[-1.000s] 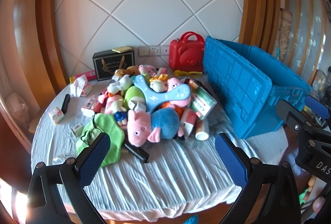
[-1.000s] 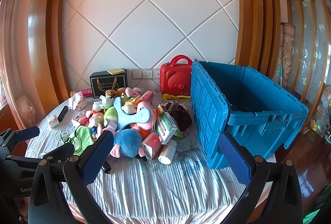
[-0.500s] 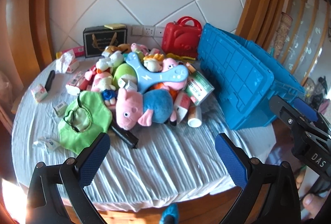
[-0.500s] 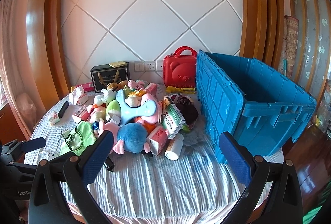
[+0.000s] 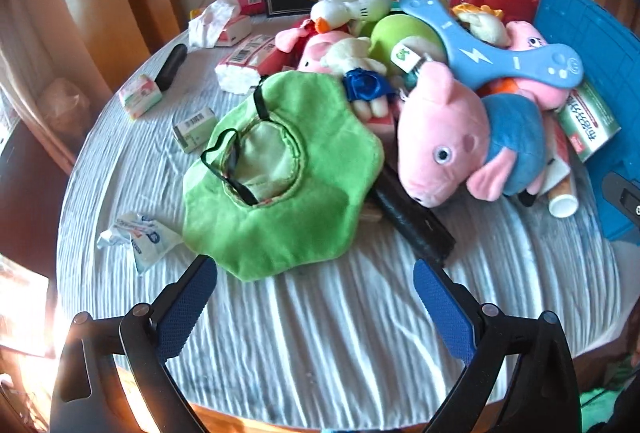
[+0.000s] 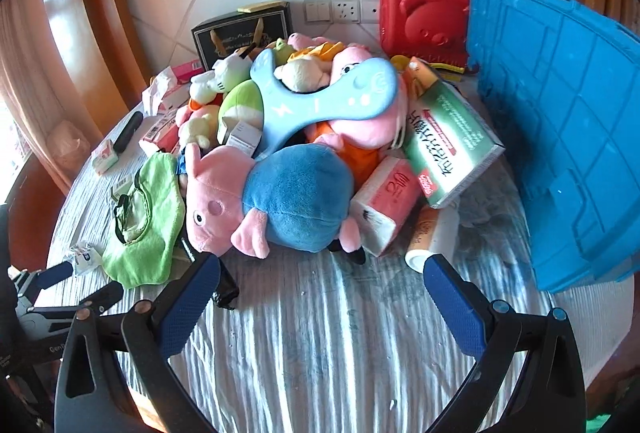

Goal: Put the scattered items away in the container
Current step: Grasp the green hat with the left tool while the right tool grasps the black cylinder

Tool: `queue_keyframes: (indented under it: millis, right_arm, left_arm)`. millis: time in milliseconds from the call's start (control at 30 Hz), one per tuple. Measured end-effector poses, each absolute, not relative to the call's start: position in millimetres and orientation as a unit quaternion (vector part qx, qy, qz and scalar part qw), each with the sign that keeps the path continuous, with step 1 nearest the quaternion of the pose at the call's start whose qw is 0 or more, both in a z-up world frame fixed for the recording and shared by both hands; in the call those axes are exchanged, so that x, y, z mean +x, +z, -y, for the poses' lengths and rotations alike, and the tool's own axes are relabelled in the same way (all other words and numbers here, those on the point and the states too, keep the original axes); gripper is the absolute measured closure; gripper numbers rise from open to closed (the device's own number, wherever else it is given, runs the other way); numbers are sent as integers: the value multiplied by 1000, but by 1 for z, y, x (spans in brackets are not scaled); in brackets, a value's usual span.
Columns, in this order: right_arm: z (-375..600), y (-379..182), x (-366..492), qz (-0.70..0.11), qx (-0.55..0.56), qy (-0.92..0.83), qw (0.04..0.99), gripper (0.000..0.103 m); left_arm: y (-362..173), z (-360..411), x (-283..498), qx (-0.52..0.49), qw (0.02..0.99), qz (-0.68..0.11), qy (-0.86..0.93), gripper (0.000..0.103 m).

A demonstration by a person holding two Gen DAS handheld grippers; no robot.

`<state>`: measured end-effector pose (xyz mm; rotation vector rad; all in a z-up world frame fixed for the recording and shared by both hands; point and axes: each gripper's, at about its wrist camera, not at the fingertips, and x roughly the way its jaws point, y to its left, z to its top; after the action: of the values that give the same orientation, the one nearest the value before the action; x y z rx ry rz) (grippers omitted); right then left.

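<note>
Left wrist view puts the green cloth bib (image 5: 280,177) nearest the left tool (image 5: 316,297), lying flat on the tabletop (image 5: 340,333) at the front edge of the toy heap, its near hem just ahead of the spread blue pads. It looks light, limp and easy to pinch; a grip on the scalloped hem or the black strap should lift it, though it will drape and may drag the black cylinder (image 5: 412,217) whose end it covers. Beside it lies the pig plush (image 6: 264,201), with a pink head and blue body: soft, light and squashy, best taken across the blue body or the snout, and it sits directly ahead of the right tool (image 6: 320,297). Both tools are released and grasp nothing. Behind the plush, the heap holds a pale blue toy (image 6: 324,101), a green and white carton (image 6: 452,141), a pink tissue pack (image 6: 388,197) and a white bottle (image 6: 432,237); the boxes look stiff and light, the bottle smooth and likely to roll. The blue crate (image 6: 568,137), the container, stands to the right of the pile, touching the tabletop, with its interior out of view here. Compared with 0.5 s ago, both tools have come much closer and lower to the heap, so the bib and plush fill far more of each view and the crate's open top has dropped out of sight.
</note>
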<state>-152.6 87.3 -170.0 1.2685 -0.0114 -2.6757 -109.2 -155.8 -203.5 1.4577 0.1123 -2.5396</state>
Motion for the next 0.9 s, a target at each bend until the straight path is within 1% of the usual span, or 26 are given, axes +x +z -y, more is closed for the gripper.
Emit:
queue_keyframes:
  millis: [133, 167, 367, 433, 467, 533, 600, 700, 733, 767, 833, 900]
  right_arm:
    - [-73, -186, -175, 12, 452, -887, 94, 0]
    - [-67, -190, -180, 10, 457, -884, 99, 0]
    - [-32, -211, -186, -5, 480, -871, 108, 0]
    - [-17, -220, -183, -12, 485, -868, 104, 7]
    - [-10, -226, -182, -15, 491, -866, 97, 12]
    - [1, -240, -180, -9, 502, -860, 89, 16]
    - [16, -255, -181, -12, 512, -854, 89, 21]
    - [33, -273, -190, -8, 525, -846, 94, 21]
    - [38, -278, -194, -11, 528, -844, 95, 21]
    - [43, -281, -198, -15, 527, -845, 96, 22]
    - [45, -286, -206, -21, 527, -844, 99, 22]
    - [46, -290, -211, -11, 531, -840, 114, 22]
  left_arm:
    - [-215, 175, -121, 496, 116, -26, -860, 4]
    - [-219, 179, -125, 500, 115, -25, -858, 6]
    - [-244, 183, -152, 517, 73, -8, -853, 7]
    - [-251, 184, -162, 519, 53, -1, -853, 7]
    - [-255, 184, -167, 518, 43, 4, -854, 7]
    - [-261, 183, -177, 515, 23, 19, -857, 7]
    - [-270, 186, -185, 513, 22, 34, -857, 7]
    - [-288, 195, -193, 532, 16, 29, -846, 6]
    - [-291, 198, -194, 527, 21, 36, -849, 4]
    - [-291, 203, -195, 520, 26, 30, -853, 0]
    - [-292, 213, -200, 524, 17, 6, -852, 0]
    - [-292, 216, -202, 518, 19, 7, -855, 0]
